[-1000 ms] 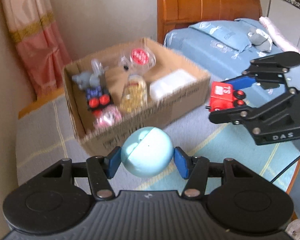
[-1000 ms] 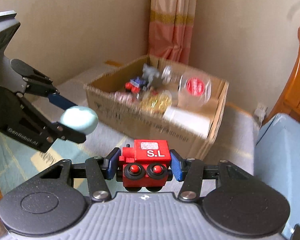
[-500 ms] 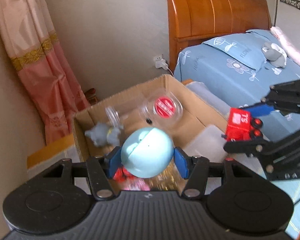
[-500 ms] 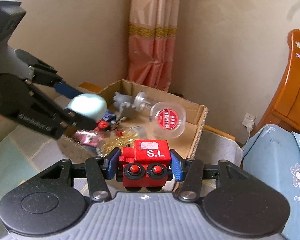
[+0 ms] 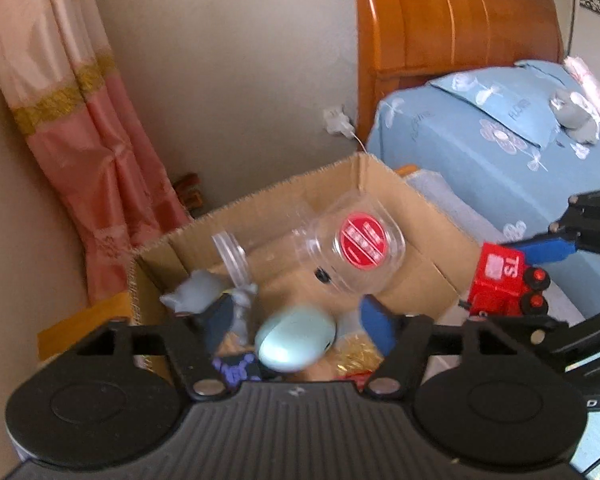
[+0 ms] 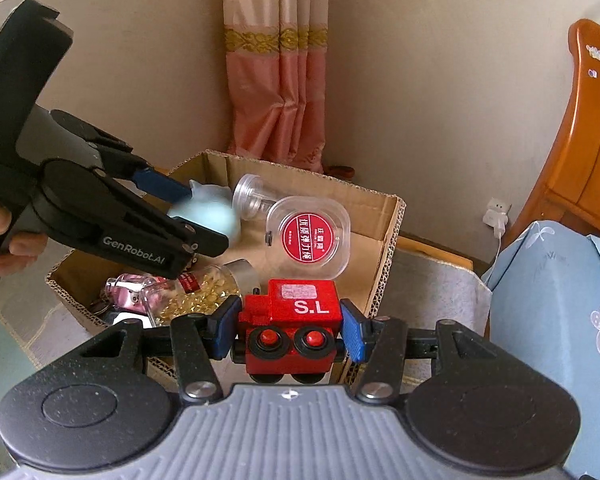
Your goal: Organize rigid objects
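The left gripper (image 5: 298, 322) hangs over the open cardboard box (image 5: 440, 216), and its jaws are opening: the blue pads stand clear on either side of the pale blue ball (image 5: 296, 338), which sits blurred between them without touching either one. Seen from the right wrist camera, the same ball (image 6: 206, 214) shows as a soft smear just past the tips of the left gripper (image 6: 188, 216), above the inside of the box (image 6: 384, 240).

The right gripper (image 6: 286, 326) is clamped on the red toy train (image 6: 288, 322), one blue pad pressed to each side of its body; the train faces the camera with two red buttons on black discs and the letters S.L on top. From the left wrist camera the train (image 5: 504, 286) appears at the right edge of the box, beside its near corner, held in the right gripper (image 5: 512, 284).

Inside the box lie a clear plastic case with a round red label (image 6: 306, 236), a clear jar of small golden pieces (image 6: 196, 294) on its side, a pink glass bottle (image 6: 126, 290), a grey figure (image 5: 198, 294) and a clear round lid (image 5: 230, 256) standing on edge.

Behind the box hangs a pink curtain with a gold band (image 6: 276, 80). To the right stand an orange wooden headboard (image 5: 452, 24) and a bed with blue flowered bedding (image 5: 480, 136), with a white charger (image 6: 496, 214) plugged in low on the wall
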{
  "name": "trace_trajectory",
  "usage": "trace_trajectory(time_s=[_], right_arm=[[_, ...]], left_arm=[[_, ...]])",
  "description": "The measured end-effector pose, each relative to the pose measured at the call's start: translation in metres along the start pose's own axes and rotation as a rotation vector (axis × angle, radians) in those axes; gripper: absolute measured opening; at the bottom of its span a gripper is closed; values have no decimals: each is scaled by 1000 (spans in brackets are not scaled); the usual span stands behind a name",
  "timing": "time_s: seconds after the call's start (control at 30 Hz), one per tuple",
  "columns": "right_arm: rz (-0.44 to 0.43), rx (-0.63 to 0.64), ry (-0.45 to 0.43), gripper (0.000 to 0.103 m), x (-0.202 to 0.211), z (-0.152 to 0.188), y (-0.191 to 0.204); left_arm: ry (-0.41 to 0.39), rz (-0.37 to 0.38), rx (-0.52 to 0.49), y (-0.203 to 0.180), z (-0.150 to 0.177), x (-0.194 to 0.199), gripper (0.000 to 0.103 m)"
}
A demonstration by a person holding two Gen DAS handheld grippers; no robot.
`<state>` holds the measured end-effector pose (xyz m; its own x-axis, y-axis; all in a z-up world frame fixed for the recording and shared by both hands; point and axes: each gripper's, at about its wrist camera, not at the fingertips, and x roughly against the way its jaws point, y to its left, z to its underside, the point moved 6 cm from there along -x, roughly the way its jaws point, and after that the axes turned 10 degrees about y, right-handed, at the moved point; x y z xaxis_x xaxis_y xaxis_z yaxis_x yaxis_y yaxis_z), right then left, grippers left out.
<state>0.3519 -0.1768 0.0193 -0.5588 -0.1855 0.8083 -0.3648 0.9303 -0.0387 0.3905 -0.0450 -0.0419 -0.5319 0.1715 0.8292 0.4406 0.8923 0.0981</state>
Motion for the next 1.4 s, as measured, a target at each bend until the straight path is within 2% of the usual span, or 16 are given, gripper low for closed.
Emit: trace_trajectory(time_s=[0.13,0.3,0.37,0.4,0.47,0.53,0.57,0.77,1.03,1.2,1.4], right_arm=[[0,-14,9,57,-7,-4,-4],[5,-43,21,57,-18,-12,-10],[12,-51,29,58,-22,-15,-11],[21,-56,27,61,-22,-16,-12],[33,-70,12,88,-19,-16,-13],[34,-82,-14,99,-11,-16,-13],[30,-88,-20,100,-6,-16,-13],[77,-114,-23,103,28,-14,-4],[237,-236,-13,103,81,16,15],[271,-270,18,103,96,47,40],[262,-299,23,103,110,76,65]], left_arm=[[-35,-7,20,5,-1,13,87],[-50,8,14,6,3,29,88],[-54,4,9,5,6,35,91],[-58,-2,7,5,8,38,94],[-70,-12,11,5,10,44,96],[-73,-13,12,5,12,50,97],[-76,-19,16,6,14,53,97],[-112,-58,41,4,29,83,100],[-165,-245,75,-15,80,132,102],[-118,-227,170,-27,112,151,102],[-81,-220,291,-29,136,165,102]])
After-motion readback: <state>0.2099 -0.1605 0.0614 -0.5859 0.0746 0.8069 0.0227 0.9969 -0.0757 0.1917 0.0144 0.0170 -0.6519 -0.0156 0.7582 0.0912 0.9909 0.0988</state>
